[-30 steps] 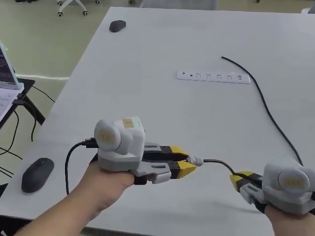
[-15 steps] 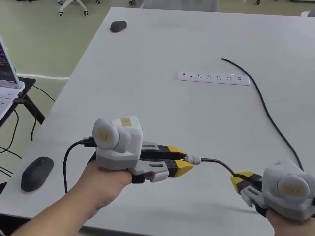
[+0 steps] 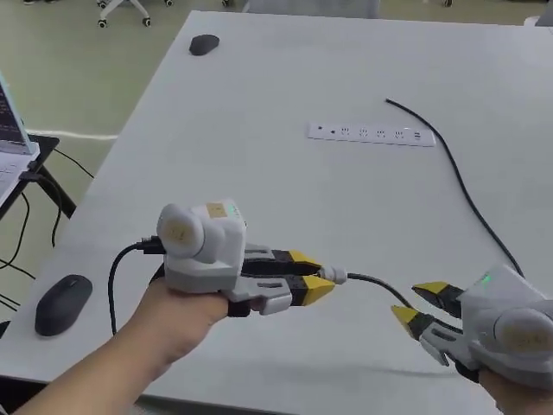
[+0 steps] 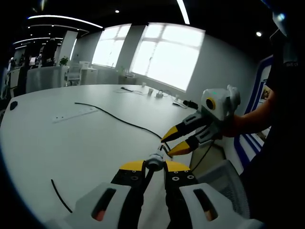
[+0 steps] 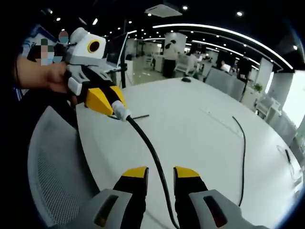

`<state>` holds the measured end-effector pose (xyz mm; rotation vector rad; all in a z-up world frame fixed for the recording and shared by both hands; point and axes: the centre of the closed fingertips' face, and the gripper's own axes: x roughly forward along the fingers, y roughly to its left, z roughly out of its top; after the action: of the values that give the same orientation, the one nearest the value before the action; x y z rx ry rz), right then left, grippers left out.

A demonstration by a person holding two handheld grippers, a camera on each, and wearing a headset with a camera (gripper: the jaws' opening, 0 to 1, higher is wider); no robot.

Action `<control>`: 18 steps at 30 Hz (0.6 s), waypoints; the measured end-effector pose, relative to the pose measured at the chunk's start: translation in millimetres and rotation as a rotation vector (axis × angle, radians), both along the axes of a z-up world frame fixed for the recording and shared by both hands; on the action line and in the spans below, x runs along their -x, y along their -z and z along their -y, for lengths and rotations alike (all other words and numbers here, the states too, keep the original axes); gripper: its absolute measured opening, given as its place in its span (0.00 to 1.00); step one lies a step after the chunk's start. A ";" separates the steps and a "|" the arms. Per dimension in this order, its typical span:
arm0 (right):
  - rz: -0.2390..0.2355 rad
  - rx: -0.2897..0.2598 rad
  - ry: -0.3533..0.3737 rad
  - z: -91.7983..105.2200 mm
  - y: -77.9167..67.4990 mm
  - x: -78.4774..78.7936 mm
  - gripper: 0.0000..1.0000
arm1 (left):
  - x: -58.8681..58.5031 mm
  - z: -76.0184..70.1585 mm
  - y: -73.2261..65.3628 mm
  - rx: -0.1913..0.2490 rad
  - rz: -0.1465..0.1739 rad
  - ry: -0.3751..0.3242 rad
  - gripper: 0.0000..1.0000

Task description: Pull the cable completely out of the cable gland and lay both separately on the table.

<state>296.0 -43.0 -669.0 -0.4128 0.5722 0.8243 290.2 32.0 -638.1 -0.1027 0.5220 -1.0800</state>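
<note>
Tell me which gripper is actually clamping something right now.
The left gripper, shut on the cable gland. The right gripper has its fingers apart, the cable passing between them.

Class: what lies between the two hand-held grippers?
A stretch of black cable, running from the gland in the left hand-held gripper to the open jaws of the right hand-held gripper, as the head view shows.
</note>
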 end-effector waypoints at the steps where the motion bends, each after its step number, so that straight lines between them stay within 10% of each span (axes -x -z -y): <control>1: 0.026 0.012 -0.018 -6.9 -7.3 -1.2 0.17 | 0.6 0.4 0.6 -0.003 0.002 0.003 0.15; 18: 0.154 0.169 -0.247 -57.4 -15.3 8.0 0.10 | 10.5 2.5 3.1 -0.028 0.008 0.035 0.15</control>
<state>288.0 14.4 -653.7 -0.7062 0.4541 0.9740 279.7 29.5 -641.2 -0.0653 0.5336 -1.1062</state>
